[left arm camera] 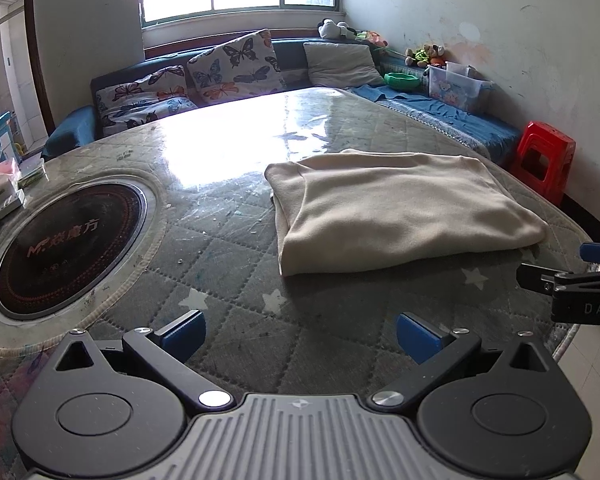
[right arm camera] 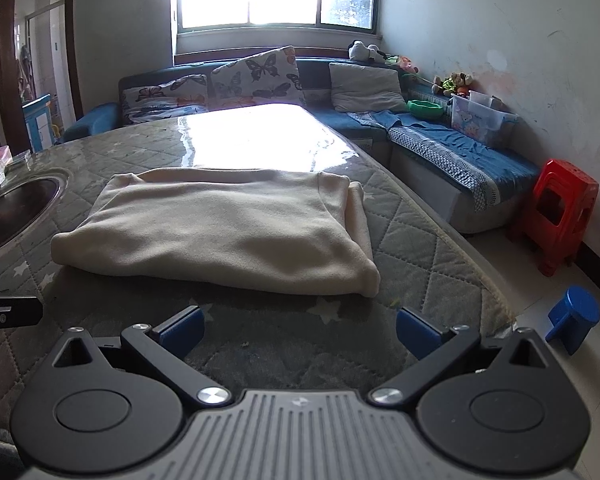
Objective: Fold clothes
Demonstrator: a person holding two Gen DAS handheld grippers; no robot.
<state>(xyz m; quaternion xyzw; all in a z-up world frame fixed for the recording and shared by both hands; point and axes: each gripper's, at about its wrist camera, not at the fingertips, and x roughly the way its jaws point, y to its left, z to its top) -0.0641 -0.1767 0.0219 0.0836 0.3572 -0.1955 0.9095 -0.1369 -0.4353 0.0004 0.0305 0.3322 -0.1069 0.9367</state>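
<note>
A cream garment [left arm camera: 404,208] lies folded into a flat rectangle on the quilted table top [left arm camera: 228,256]; it also shows in the right wrist view [right arm camera: 228,228]. My left gripper [left arm camera: 300,336] is open and empty, above the table a little short of the garment's near left corner. My right gripper [right arm camera: 300,332] is open and empty, just short of the garment's near edge. The right gripper's fingers [left arm camera: 568,280] show at the right edge of the left wrist view. Neither gripper touches the cloth.
A round black cooktop [left arm camera: 68,248] is set into the table at the left. Boxes [left arm camera: 0,196] sit at the far left. The table edge [right arm camera: 496,296] is close on the right. A red stool [right arm camera: 556,216] and a blue sofa [right arm camera: 460,156] stand beyond.
</note>
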